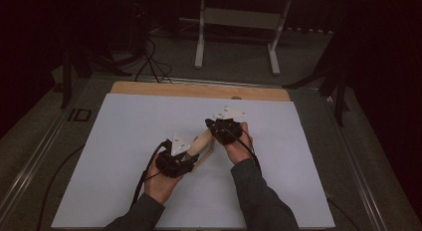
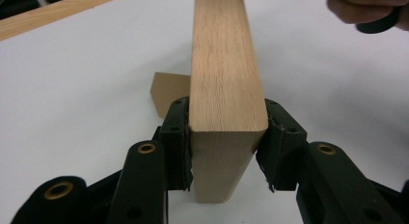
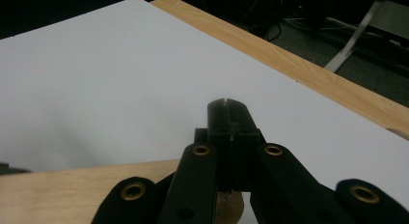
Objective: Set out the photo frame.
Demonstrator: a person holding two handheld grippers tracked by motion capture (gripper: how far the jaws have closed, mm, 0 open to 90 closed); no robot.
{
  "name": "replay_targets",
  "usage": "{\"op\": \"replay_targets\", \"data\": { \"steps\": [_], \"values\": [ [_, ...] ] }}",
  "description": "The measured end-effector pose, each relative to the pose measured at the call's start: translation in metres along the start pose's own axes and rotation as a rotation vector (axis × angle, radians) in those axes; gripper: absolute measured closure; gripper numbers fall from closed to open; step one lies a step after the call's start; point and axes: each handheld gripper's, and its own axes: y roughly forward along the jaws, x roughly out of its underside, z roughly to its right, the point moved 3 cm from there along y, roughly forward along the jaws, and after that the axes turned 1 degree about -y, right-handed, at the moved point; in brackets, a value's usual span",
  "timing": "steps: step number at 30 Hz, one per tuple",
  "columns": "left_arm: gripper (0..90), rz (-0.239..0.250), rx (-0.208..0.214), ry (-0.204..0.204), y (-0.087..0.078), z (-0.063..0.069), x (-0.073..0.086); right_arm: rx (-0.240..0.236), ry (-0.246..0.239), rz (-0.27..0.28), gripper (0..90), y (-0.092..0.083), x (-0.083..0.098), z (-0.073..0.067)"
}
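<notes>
Left gripper (image 2: 226,151) fingers clamp wooden block (image 2: 226,79) end; its long axis runs far-right toward right gripper (image 3: 226,105), fingers clenched empty.

The right gripper (image 3: 226,104) has its two black jaws pressed together with nothing between them. Just below and to the left of them lies a wooden block (image 3: 72,192), crossing the near left. Beyond is a white sheet (image 3: 120,74) on a wooden table (image 3: 289,60), with dark floor farther right.
</notes>
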Motion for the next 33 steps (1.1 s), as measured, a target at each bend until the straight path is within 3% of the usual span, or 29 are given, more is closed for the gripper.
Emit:
{"op": "replay_targets", "data": {
  "steps": [14, 33],
  "values": [
    [57.0, 0.004, -0.030, -0.016, 0.000, -0.007, 0.000, 0.032, -0.030, -0.018, 89.7, -0.009, 0.003, 0.001],
    [55.3, 0.016, -0.080, -0.017, 0.003, -0.017, 0.002, 0.038, -0.019, -0.026, 89.7, -0.016, 0.008, 0.001]
  ]
}}
